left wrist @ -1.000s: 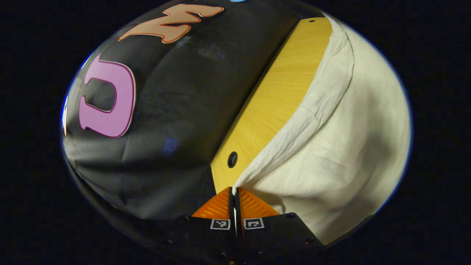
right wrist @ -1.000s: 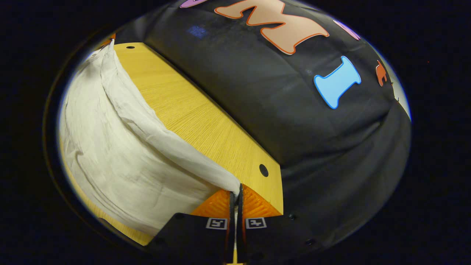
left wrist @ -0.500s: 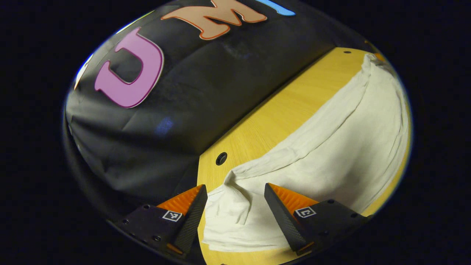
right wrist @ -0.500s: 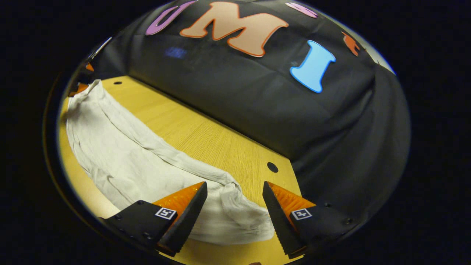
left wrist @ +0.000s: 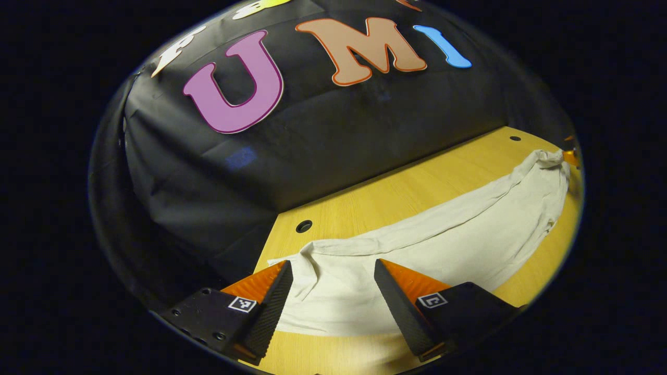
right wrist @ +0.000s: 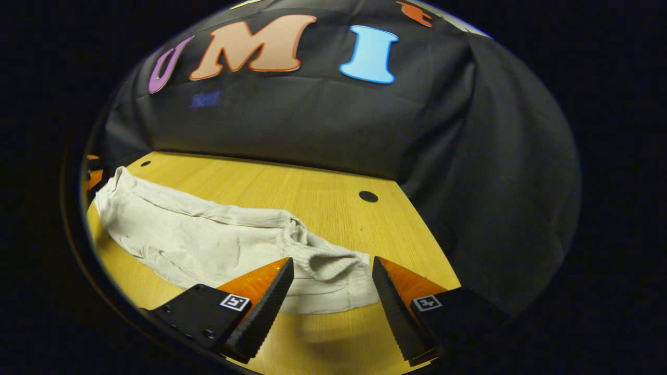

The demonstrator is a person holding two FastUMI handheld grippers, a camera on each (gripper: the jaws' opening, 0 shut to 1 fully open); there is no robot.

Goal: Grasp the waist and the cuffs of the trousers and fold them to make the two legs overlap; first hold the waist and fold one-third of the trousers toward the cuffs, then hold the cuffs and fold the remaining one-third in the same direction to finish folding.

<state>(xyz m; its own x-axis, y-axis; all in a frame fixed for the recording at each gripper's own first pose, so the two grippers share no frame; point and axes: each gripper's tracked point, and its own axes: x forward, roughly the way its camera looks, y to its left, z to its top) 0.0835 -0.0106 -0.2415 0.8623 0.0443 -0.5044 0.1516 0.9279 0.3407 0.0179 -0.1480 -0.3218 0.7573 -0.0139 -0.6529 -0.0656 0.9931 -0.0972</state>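
Cream trousers (left wrist: pixel 443 245) lie in one long band on the wooden table (left wrist: pixel 396 192), the legs laid over each other. My left gripper (left wrist: pixel 333 307) hovers open over one end of them, its fingers apart and not touching the cloth. In the right gripper view the trousers (right wrist: pixel 208 245) run off to the left, and their ribbed end (right wrist: pixel 333 271) lies just beyond my open right gripper (right wrist: pixel 333 307). Each view catches a small part of the other gripper at the cloth's far end: right gripper (left wrist: pixel 570 156), left gripper (right wrist: pixel 93 174).
The booth's black cloth wall stands close behind the table's far edge and wraps round its corners. Small round holes (left wrist: pixel 304 226) (right wrist: pixel 368 196) sit near the table's back corners. Bare wood (right wrist: pixel 312 192) lies between the trousers and the wall.
Both grippers were shut on the raised edge of the trousers a second ago. They have opened and let go, the cloth has dropped flat on the table, and both grippers have drawn back.
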